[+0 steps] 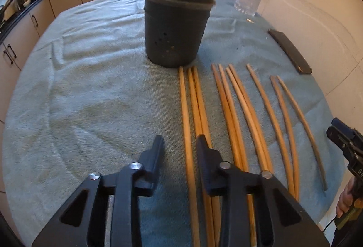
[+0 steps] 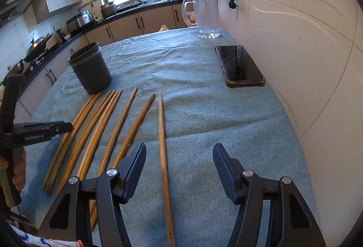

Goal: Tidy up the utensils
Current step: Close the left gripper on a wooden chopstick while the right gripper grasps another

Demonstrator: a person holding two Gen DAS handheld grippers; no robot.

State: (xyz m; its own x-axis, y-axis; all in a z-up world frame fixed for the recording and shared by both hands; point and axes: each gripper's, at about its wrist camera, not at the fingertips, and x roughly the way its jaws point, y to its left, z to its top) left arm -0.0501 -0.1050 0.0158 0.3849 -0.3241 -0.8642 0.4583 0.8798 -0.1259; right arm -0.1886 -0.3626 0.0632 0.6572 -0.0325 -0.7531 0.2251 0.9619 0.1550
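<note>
- Below centre in the left wrist view, the left gripper (image 1: 180, 145) hangs over the blue-grey towel (image 1: 90, 99) with its jaws narrowly apart and nothing between them; the leftmost chopstick runs up through the gap underneath.
- Across the middle and right of that frame, the wooden chopsticks (image 1: 229, 111) lie in a loose row on the towel, tips pointing toward the dark utensil holder (image 1: 177, 27), which stands upright at upper centre, just beyond the leftmost tips.
- Low in the right wrist view, the right gripper (image 2: 179, 156) is spread wide and empty above a lone chopstick (image 2: 163, 151).
- At right of that frame lies a phone (image 2: 240, 65); a glass pitcher (image 2: 206, 15) stands at upper centre.
</note>
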